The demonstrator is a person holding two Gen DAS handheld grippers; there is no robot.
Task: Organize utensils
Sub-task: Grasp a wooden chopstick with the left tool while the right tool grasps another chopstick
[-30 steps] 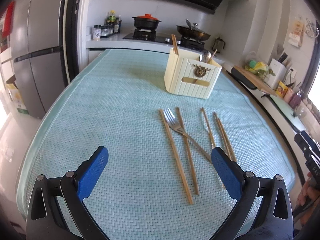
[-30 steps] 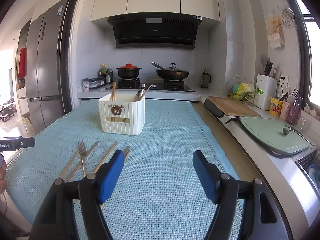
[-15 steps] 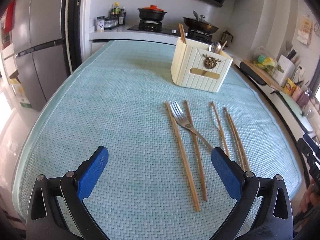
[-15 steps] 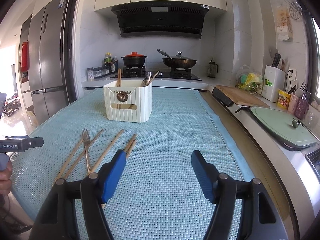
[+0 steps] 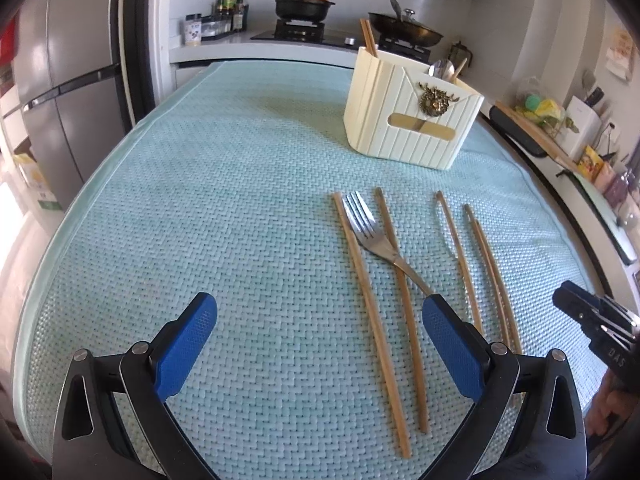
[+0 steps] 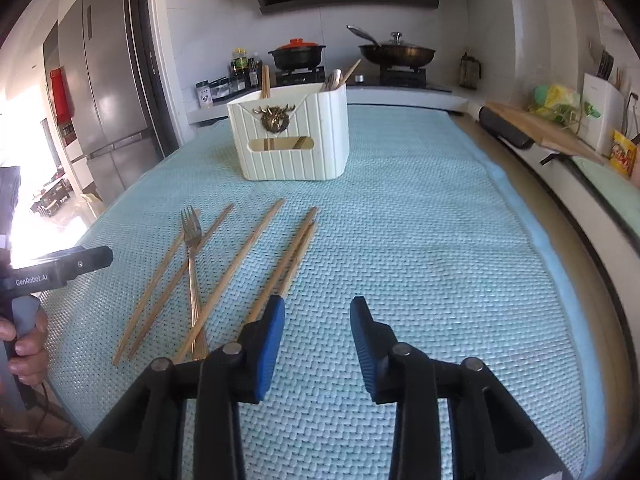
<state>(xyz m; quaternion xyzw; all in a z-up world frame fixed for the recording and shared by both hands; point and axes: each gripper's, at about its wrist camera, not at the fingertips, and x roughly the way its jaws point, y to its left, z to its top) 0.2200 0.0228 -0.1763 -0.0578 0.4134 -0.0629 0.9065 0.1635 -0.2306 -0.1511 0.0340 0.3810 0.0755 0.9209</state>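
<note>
While the left gripper hangs low over the near part of the table with its blue-padded fingers spread wide and nothing between them, the right gripper hovers over the same cloth with its own blue pads set a narrower gap apart, also holding nothing. Just beyond the left gripper's right pad lie five long wooden chopsticks, running near to far on the pale teal woven table mat; a silver metal fork rests among the left-hand sticks, its handle crossing over one of them. From the right wrist view the same chopsticks and fork fan out to the left of that gripper, the rightmost pair ending just beside its left pad. Farther along the mat stands a cream ribbed utensil holder with a brass stag-head emblem, already holding chopsticks and a spoon. Behind it, at the far end of the room, a black pot with an orange lid and a lidded dark wok sit on the stove. A steel-grey refrigerator stands to the left, a wooden cutting board on the counter to the right.
</note>
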